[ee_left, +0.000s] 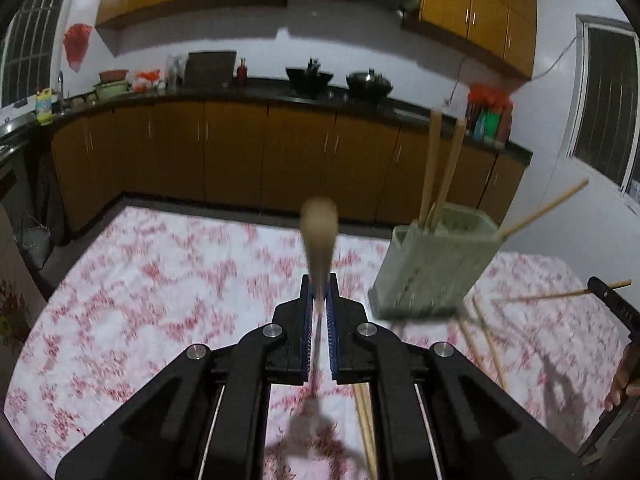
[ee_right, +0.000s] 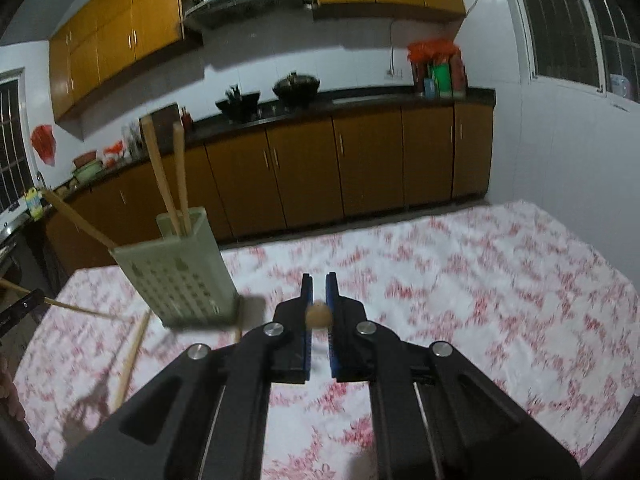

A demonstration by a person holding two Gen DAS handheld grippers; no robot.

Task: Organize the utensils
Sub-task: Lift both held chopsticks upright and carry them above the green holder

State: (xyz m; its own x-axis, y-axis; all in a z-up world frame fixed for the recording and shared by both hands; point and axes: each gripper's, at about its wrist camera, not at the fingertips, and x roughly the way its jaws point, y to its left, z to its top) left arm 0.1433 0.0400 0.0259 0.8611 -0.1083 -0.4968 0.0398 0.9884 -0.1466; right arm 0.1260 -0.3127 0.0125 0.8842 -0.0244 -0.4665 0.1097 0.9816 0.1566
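1. The left gripper [ee_left: 320, 292] had its jaws clamped on a wooden utensil [ee_left: 319, 232], which rose from between the blue pads and ended in a rounded, blurred tip.
2. The right gripper [ee_right: 319, 294] had its jaws clamped on a chopstick [ee_right: 318, 315]; in its own view only the round end showed between the pads.
3. In the left wrist view the same chopstick stuck out of the right gripper at the right edge, pointing toward the green holder [ee_left: 434, 268].
4. The green holder [ee_right: 180, 268] stood on the desk [ee_right: 460, 272], which was covered with a white cloth with red flowers.
5. Two chopsticks [ee_right: 168, 176] stood upright in the holder and one more [ee_right: 76, 220] leaned out over its rim.
6. Loose chopsticks [ee_left: 480, 340] lay on the cloth just beside the holder's base, and another pair [ee_left: 366, 428] lay under the left gripper.
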